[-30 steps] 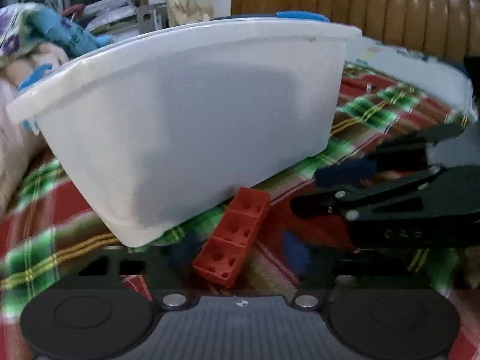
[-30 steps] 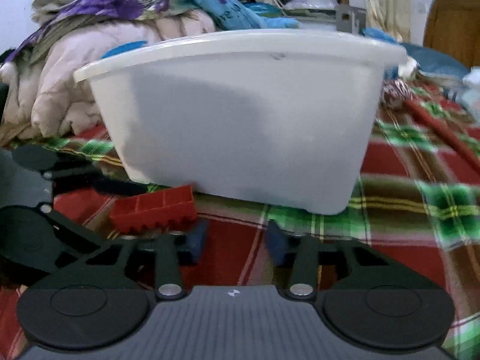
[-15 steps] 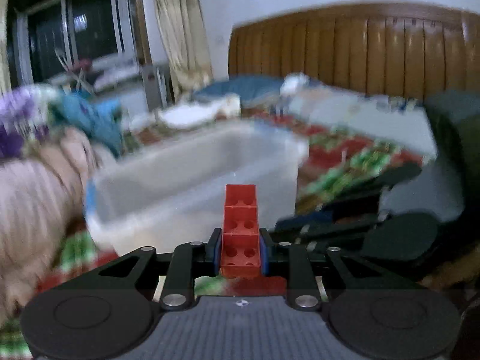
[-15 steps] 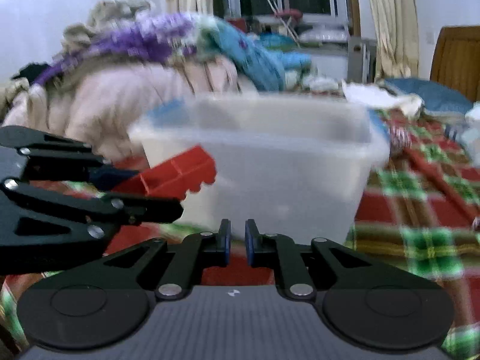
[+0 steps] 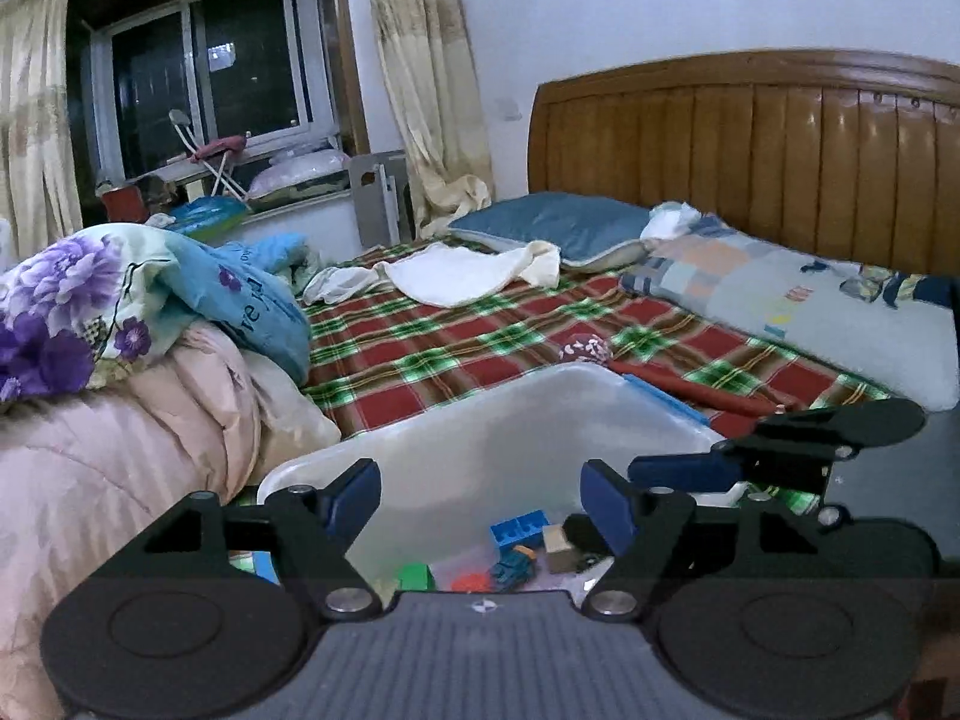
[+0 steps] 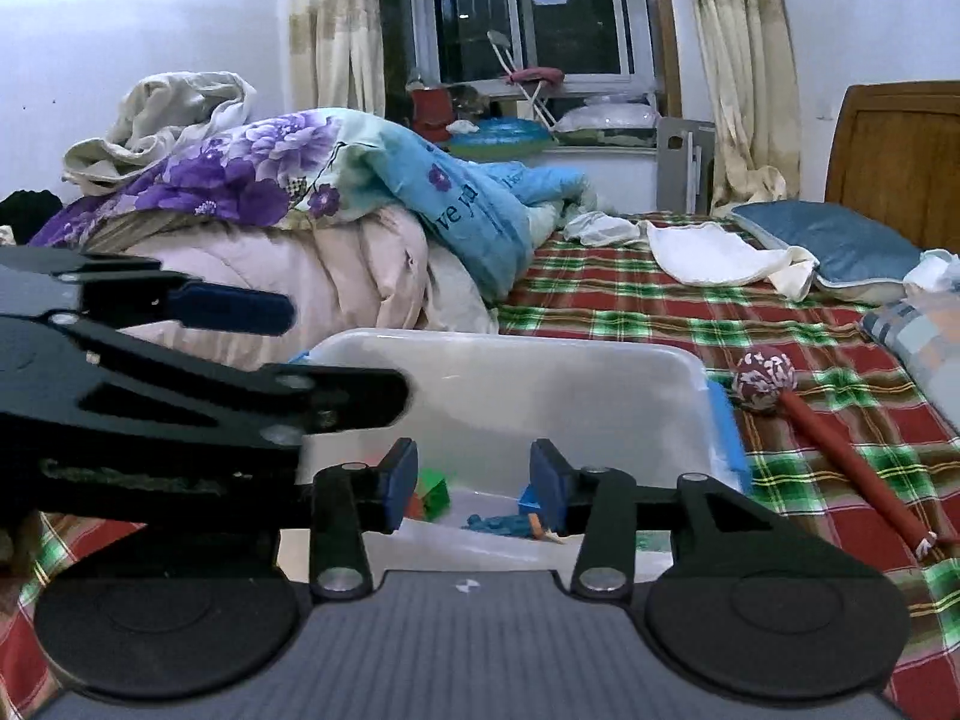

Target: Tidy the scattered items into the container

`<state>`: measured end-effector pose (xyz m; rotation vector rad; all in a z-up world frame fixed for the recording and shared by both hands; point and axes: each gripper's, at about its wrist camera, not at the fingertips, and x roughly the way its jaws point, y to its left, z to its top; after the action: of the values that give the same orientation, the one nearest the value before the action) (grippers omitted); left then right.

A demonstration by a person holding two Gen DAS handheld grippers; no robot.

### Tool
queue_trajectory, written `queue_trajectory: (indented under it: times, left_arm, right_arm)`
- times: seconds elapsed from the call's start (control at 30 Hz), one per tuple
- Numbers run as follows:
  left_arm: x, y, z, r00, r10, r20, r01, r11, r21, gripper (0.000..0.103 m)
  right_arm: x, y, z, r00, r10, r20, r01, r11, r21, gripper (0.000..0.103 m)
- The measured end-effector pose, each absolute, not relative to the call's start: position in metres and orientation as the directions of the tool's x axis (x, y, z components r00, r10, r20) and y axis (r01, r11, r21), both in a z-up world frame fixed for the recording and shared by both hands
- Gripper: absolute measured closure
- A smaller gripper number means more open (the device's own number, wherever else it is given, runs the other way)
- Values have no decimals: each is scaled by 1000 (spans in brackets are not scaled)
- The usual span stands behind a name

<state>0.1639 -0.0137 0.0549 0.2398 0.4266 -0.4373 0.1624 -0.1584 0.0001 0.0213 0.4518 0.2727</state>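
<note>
Our left gripper and right gripper are both spread wide, holding nothing, over the white bin on the plaid bedspread. Blue brick and green block lie inside it.

left hand-held gripper jaws spread, right hand-held gripper jaws apart, side by side

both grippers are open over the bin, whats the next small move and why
Probably swing the right gripper toward the red stick with the patterned ball. It lies on the plaid blanket outside the white bin, and both grippers hold nothing.
</note>
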Motion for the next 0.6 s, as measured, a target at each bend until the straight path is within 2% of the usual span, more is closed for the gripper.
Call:
queue_trajectory:
  times: [0.23,0.5,0.6]
  left_arm:
    - [112,13,50,837,-353,-418,428,898,99,26]
    - [55,8,24,866,-246,-435,330,935,127,25]
    - [46,3,22,877,-204,-435,284,950,127,22]
  right_arm:
    - [135,-171,-1,870,268,-414,-255,963,87,52]
    - [100,-170,-7,870,262,-417,-260,964,62,39]
    - [93,-168,-7,868,247,-430,-245,968,60,31]
